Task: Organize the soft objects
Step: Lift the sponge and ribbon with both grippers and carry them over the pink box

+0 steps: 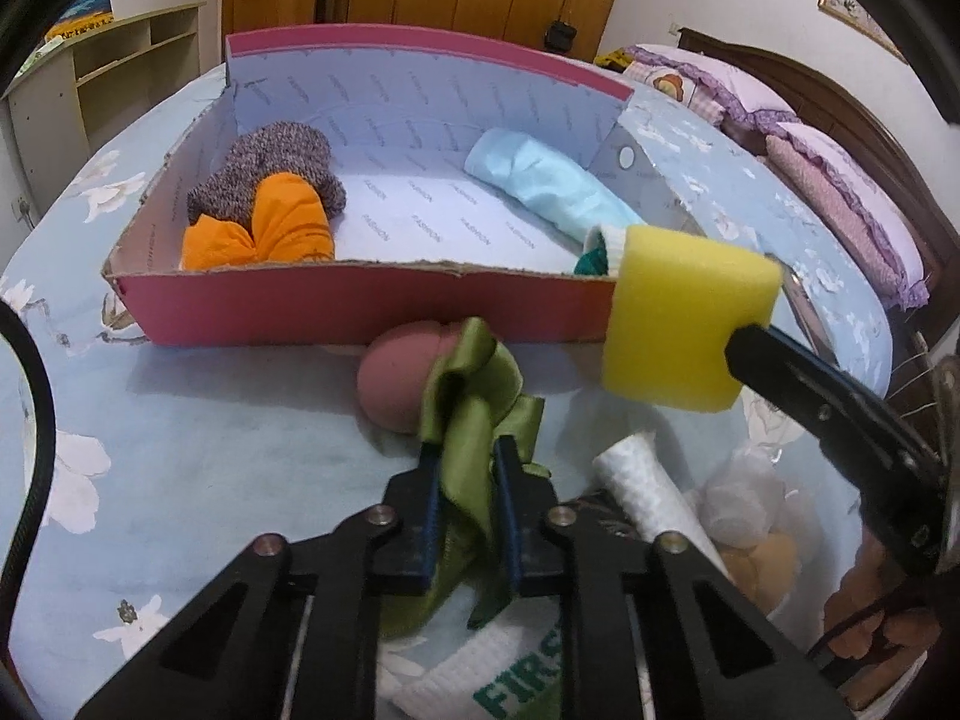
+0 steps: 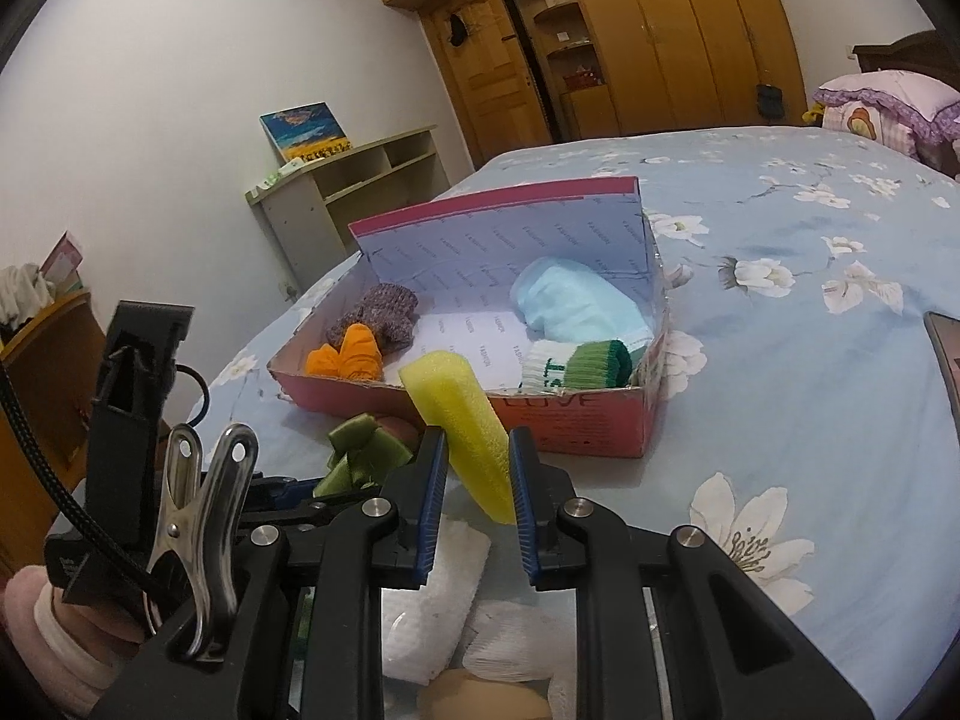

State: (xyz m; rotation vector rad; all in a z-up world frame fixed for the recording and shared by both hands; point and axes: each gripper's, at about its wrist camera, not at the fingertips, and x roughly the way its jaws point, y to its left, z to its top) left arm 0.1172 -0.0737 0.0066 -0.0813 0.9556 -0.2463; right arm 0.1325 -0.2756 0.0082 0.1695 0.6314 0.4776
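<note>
My left gripper (image 1: pixel 468 450) is shut on a green satin ribbon bow (image 1: pixel 474 396), held just above the bed in front of the pink cardboard box (image 1: pixel 360 306). My right gripper (image 2: pixel 478 450) is shut on a yellow sponge (image 2: pixel 462 420), which shows in the left wrist view (image 1: pixel 684 318) at the box's near right corner. The box (image 2: pixel 588 426) holds a grey knit piece (image 1: pixel 270 168), an orange cloth (image 1: pixel 264 228), a light blue cloth (image 1: pixel 540 180) and a white-and-green sock (image 2: pixel 576 363). A pink puff (image 1: pixel 396 384) lies behind the bow.
The box sits on a blue floral bedsheet (image 2: pixel 780 360). Below the grippers lie white cloth rolls (image 1: pixel 642 498), a white sock with green letters (image 1: pixel 492 678) and a beige puff (image 1: pixel 762 564). Pillows (image 1: pixel 840 180) are at the right, a shelf unit (image 2: pixel 354 186) and wardrobe (image 2: pixel 660 30) behind.
</note>
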